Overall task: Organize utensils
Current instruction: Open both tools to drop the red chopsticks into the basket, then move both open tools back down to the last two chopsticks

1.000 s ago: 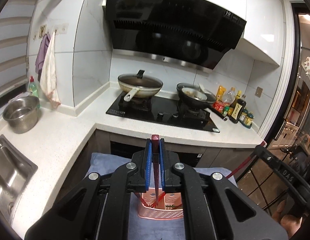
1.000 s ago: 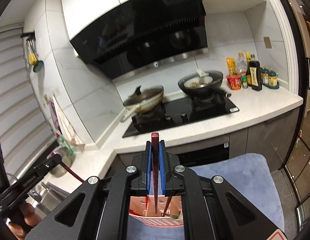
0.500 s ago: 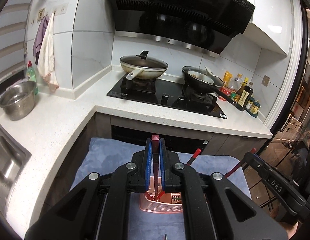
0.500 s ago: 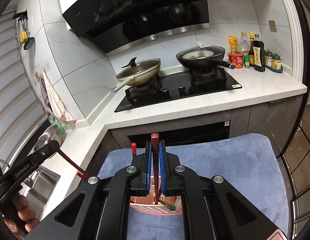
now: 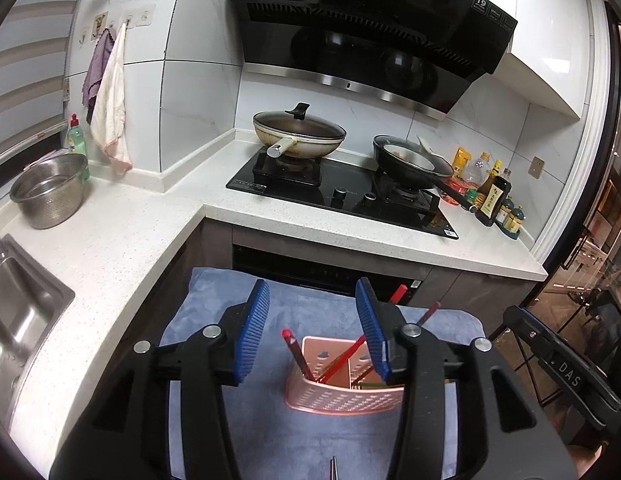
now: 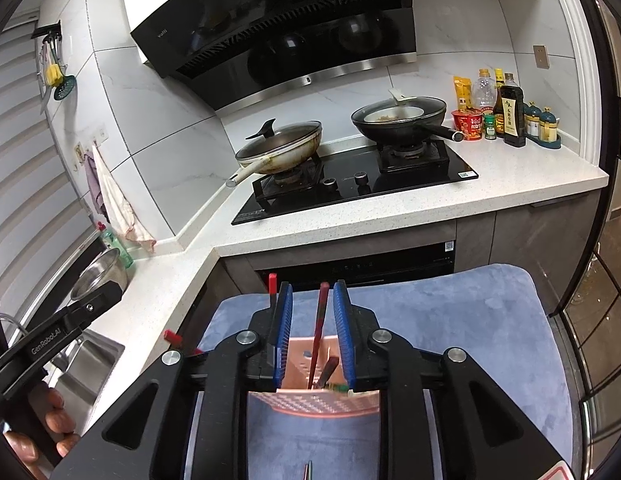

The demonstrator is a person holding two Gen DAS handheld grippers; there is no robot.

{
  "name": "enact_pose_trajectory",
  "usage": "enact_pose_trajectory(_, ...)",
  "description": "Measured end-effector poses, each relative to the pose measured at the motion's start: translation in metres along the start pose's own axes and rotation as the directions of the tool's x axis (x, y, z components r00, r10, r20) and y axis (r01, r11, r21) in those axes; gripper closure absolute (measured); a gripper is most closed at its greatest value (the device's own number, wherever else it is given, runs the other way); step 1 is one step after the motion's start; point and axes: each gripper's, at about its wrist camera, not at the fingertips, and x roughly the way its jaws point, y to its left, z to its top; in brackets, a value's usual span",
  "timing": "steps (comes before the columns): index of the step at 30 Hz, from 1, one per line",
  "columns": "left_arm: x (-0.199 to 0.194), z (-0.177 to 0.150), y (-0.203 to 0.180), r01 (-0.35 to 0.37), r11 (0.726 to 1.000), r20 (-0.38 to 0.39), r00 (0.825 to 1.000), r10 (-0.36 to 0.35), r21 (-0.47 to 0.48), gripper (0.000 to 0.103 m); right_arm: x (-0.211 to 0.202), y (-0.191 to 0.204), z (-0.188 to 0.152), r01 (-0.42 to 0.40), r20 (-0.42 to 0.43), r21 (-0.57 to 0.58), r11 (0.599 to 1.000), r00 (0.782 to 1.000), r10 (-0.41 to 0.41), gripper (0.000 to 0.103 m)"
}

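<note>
Left wrist view: left tool (image 5: 312, 334) wide, jaws just opened, nothing between the pads; its red chopstick (image 5: 296, 354) stands below in the pink utensil basket (image 5: 342, 402) on the blue mat (image 5: 214, 300). Right wrist view alone shows the right tool (image 6: 310, 318) narrowly parted, jaws just opened, a dark-red chopstick (image 6: 319, 320) loose between them, tip in the basket. Earlier, both tools clamped their chopsticks.
</note>
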Motion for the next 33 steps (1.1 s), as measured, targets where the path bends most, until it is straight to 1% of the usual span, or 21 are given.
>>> enact_pose_trajectory(7, -0.023, -0.018, -0.002, -0.006, 0.999, 0.003, 1.0, 0.006, 0.032, 0.06, -0.026, 0.003, -0.023, -0.006, -0.009, -0.019, 1.0, 1.0, 0.006, 0.081)
enact_pose_trajectory(14, -0.042, -0.052, 0.002, -0.015, 0.999, -0.026, 1.0, 0.016, 0.046, 0.06, -0.052, -0.001, -0.057, -0.005, -0.034, -0.032, 0.999, 0.999, 0.004, 0.081)
enact_pose_trajectory(19, -0.051, -0.084, 0.008, -0.023, 0.999, -0.064, 0.998, 0.025, 0.041, 0.06, -0.068, -0.003, -0.098, 0.003, -0.078, -0.053, 0.999, 0.997, -0.007, 0.081)
enact_pose_trajectory(25, -0.055, -0.134, 0.015, -0.046, 0.997, -0.119, 0.992, 0.053, 0.062, 0.06, -0.079, -0.007, -0.153, 0.014, -0.152, -0.079, 0.997, 0.988, -0.026, 0.081)
enact_pose_trajectory(28, -0.057, -0.157, 0.017, -0.047, 0.997, -0.156, 0.986, 0.056, 0.061, 0.06, -0.083, -0.008, -0.186, 0.019, -0.2, -0.093, 0.995, 0.979, -0.037, 0.081)
enact_pose_trajectory(30, -0.058, -0.171, 0.018, -0.053, 0.996, -0.173, 0.983, 0.064, 0.066, 0.06, -0.083, -0.008, -0.202, 0.025, -0.223, -0.106, 0.994, 0.974, -0.049, 0.081)
enact_pose_trajectory(33, -0.06, -0.19, 0.019, -0.059, 0.996, -0.2, 0.977, 0.072, 0.071, 0.06, -0.084, -0.01, -0.232, 0.029, -0.268, -0.121, 0.992, 0.962, -0.06, 0.081)
